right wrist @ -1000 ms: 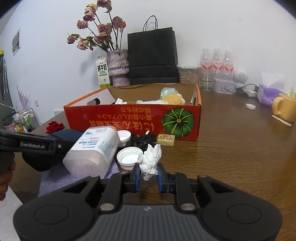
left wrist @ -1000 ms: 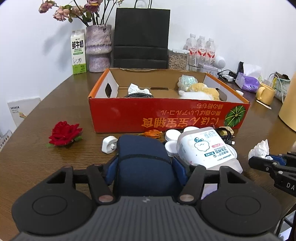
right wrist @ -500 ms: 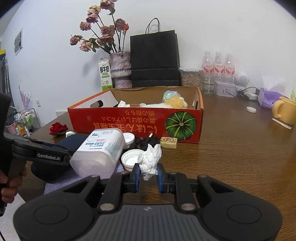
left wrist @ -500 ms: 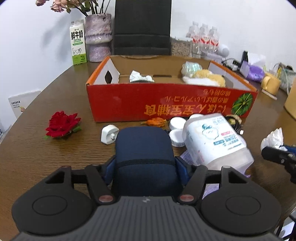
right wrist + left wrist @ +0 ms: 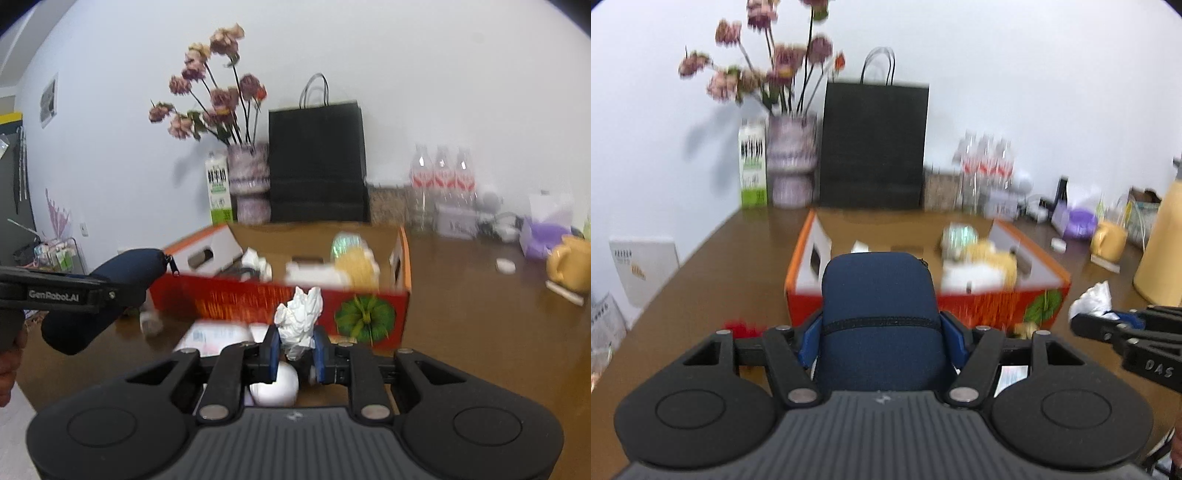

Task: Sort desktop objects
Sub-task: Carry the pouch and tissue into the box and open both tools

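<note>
My left gripper [image 5: 881,339] is shut on a dark blue zip pouch [image 5: 879,306] and holds it in the air in front of the red cardboard box [image 5: 997,295]. The pouch also shows at the left of the right wrist view [image 5: 110,291]. My right gripper [image 5: 295,350] is shut on a crumpled white tissue [image 5: 301,317], lifted off the table near the box front [image 5: 240,299]. The tissue shows at the right of the left wrist view [image 5: 1091,297]. The box holds a yellow plush toy [image 5: 991,258] and other items.
A white bottle [image 5: 218,334] and white caps [image 5: 275,387] lie on the wooden table below my right gripper. A red rose [image 5: 744,326] lies left. A vase [image 5: 792,166], milk carton [image 5: 752,166], black bag [image 5: 873,147], water bottles [image 5: 441,177] and a yellow mug [image 5: 570,267] stand behind.
Both grippers have risen off the table with their loads. The pouch and the tissue are now level with the top of the box. The views are blurred by the motion.
</note>
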Action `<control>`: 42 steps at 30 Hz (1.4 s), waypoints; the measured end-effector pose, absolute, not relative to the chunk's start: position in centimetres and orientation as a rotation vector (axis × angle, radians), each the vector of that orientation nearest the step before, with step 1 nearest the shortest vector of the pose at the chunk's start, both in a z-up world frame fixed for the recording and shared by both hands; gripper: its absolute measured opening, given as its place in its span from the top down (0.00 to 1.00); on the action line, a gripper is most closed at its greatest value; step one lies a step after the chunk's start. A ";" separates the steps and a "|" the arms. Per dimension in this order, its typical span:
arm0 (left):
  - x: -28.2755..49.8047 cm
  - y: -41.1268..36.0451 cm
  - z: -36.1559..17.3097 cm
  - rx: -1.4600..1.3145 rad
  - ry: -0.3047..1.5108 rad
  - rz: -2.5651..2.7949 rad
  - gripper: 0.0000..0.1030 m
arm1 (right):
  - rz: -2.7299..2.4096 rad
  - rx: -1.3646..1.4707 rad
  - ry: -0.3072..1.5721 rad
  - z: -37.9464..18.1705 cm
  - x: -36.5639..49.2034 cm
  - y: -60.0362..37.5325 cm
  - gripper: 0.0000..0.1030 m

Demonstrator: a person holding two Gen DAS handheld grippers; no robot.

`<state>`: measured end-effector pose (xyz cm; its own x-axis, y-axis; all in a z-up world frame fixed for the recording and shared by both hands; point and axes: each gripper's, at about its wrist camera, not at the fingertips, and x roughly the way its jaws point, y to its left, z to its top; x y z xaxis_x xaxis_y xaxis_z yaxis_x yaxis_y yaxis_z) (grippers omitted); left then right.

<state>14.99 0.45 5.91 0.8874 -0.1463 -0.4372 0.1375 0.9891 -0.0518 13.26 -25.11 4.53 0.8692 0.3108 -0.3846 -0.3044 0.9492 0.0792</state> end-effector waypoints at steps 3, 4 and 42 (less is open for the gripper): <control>16.4 0.1 7.6 -0.025 0.401 -0.150 0.36 | 0.337 0.011 0.367 6.1 15.1 -24.3 0.83; 17.0 0.0 8.1 -0.029 0.386 -0.147 0.36 | 0.342 0.011 0.355 6.6 15.9 -24.0 0.83; 33.2 -1.5 1.7 0.062 0.481 -0.001 0.35 | 0.285 -0.004 0.523 2.3 35.8 -17.7 0.81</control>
<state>33.19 -1.51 1.69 0.8864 0.0135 -0.4626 0.0157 0.9981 0.0592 35.83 -17.70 2.27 0.8277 0.2678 -0.4932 -0.2697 0.9605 0.0689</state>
